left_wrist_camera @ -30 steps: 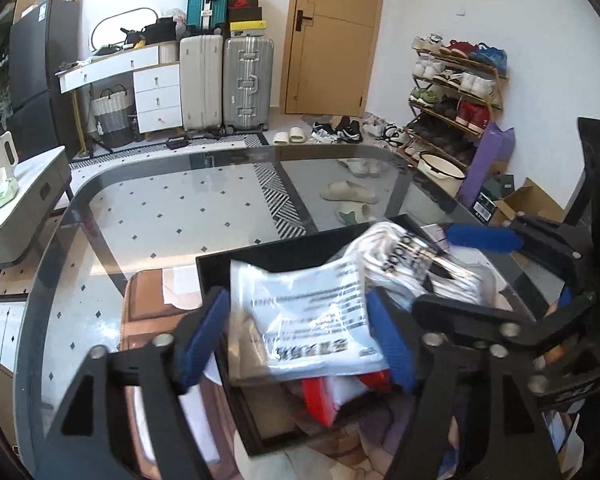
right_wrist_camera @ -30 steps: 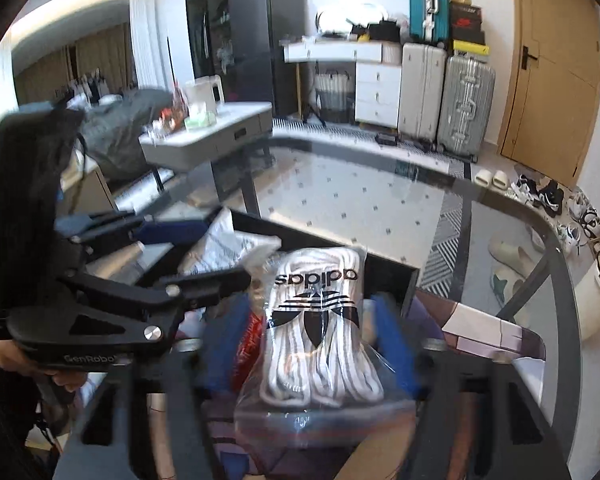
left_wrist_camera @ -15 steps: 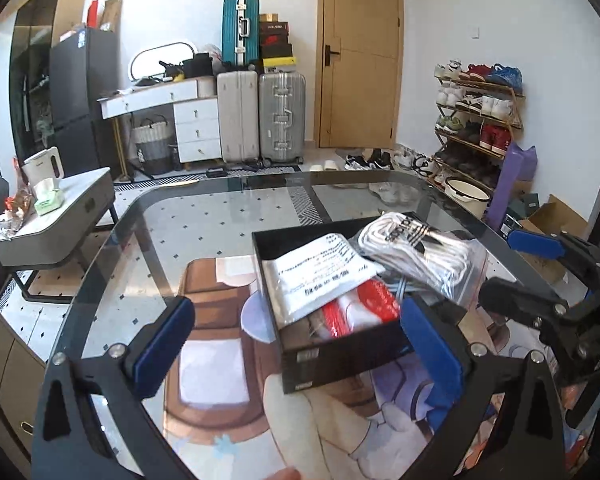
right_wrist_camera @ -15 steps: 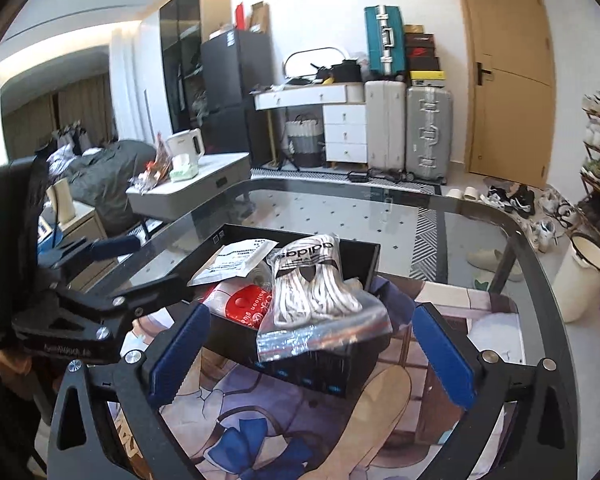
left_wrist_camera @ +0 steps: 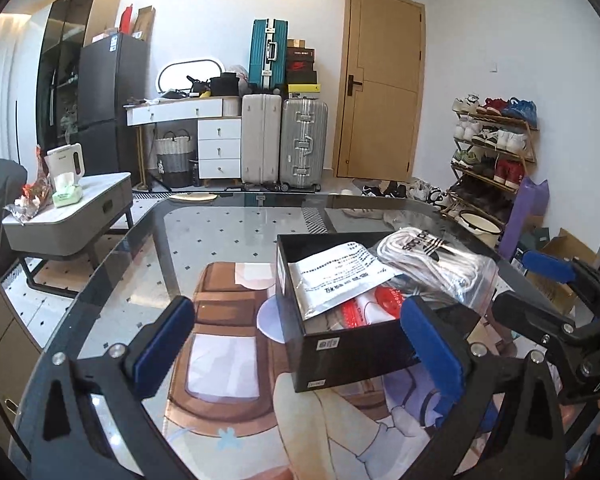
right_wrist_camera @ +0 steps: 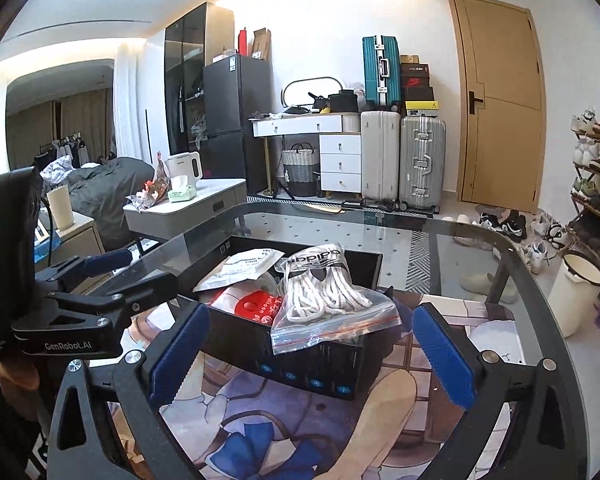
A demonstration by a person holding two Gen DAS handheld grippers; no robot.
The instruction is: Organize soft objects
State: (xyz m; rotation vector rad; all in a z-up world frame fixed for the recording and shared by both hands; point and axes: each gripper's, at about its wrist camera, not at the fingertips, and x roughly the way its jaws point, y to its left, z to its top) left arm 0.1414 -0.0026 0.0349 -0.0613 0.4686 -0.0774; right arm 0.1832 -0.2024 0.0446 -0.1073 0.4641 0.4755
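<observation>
Left wrist | left tongs (left_wrist_camera: 296, 336) wide apart | black box (left_wrist_camera: 352, 344) packed | right tongs (right_wrist_camera: 310, 354) wide apart

Bagged white laces (right_wrist_camera: 324, 292) atop black box (right_wrist_camera: 320, 368)

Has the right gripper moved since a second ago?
Yes. The right gripper has pulled back from the black box; its fingers, earlier around the bag of white laces, are now open short of it.
</observation>
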